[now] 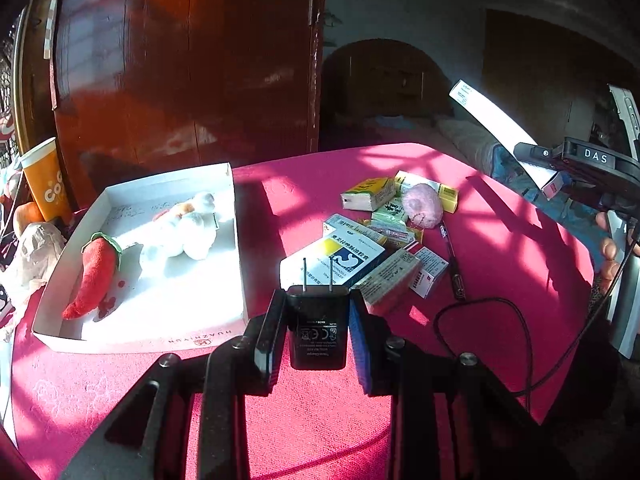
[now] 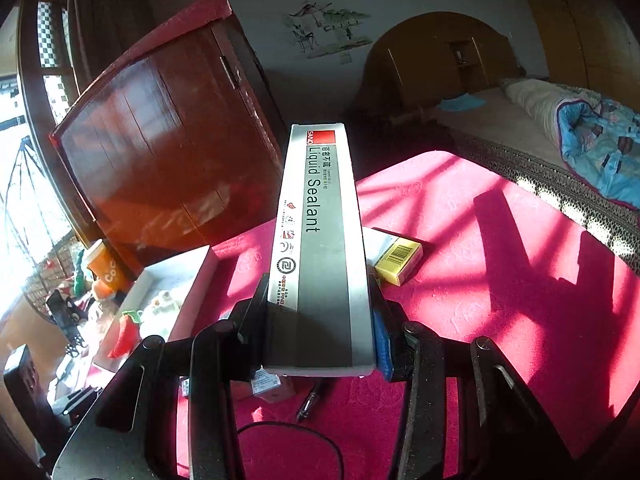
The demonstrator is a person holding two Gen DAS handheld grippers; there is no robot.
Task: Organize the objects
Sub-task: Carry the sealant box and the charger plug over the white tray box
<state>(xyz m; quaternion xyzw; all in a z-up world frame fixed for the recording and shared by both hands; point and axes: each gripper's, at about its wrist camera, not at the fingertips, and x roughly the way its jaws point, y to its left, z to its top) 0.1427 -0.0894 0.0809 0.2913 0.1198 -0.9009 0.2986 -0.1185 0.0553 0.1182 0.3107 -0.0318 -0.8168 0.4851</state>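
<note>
My left gripper (image 1: 316,322) is shut on a black plug charger (image 1: 318,328), prongs pointing forward, held low over the pink table (image 1: 500,240) just right of the white tray (image 1: 136,342). The tray holds a red chilli plush (image 1: 96,276) and a white plush (image 1: 184,228). A pile of medicine boxes (image 1: 360,256) and a pink fluffy ball (image 1: 422,205) lie ahead. My right gripper (image 2: 320,320) is shut on a long grey "Liquid Sealant" box (image 2: 320,240), held above the table; it also shows in the left wrist view (image 1: 496,120).
A black pen (image 1: 452,260) and a black cable (image 1: 480,308) lie right of the pile. A yellow box (image 2: 398,258) lies beyond the sealant box. An orange paper cup (image 1: 44,180) stands left of the tray. A wooden cabinet (image 1: 188,72) stands behind the table, a bed (image 2: 560,140) to the right.
</note>
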